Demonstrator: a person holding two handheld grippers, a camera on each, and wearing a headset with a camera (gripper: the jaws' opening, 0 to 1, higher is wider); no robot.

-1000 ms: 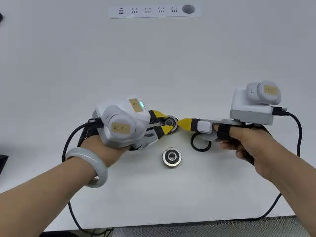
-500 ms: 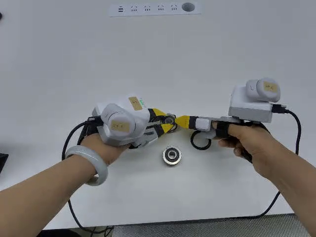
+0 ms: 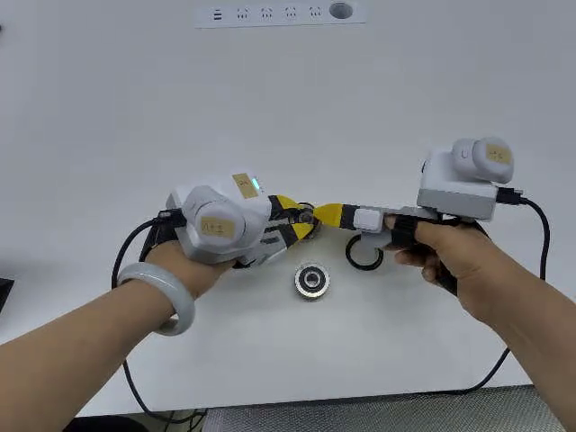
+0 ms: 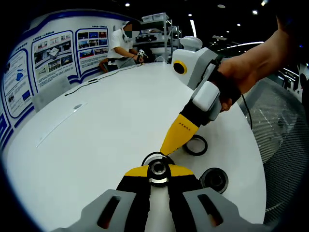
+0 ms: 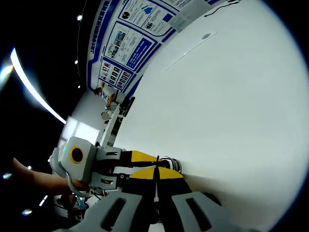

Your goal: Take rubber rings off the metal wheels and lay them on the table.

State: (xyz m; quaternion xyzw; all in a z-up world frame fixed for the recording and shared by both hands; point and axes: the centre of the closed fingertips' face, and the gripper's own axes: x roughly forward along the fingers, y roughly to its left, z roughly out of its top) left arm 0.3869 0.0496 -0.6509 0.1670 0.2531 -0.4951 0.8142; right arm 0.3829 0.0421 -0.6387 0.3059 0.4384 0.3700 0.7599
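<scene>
Closing in since a second ago, the right hand-held gripper [image 3: 326, 214], jaws pressed together, touches the rubber ring [image 4: 146, 157] at 3 o'clock, head view, on the metal wheel [image 4: 158, 169] clenched in the left hand-held gripper [image 3: 301, 223]. A slipped pinch could let the ring snap back on.

My head view looks down on the surface [image 3: 288, 117]. Gripper views face each other, close on one wheel [image 4: 158, 170].
</scene>
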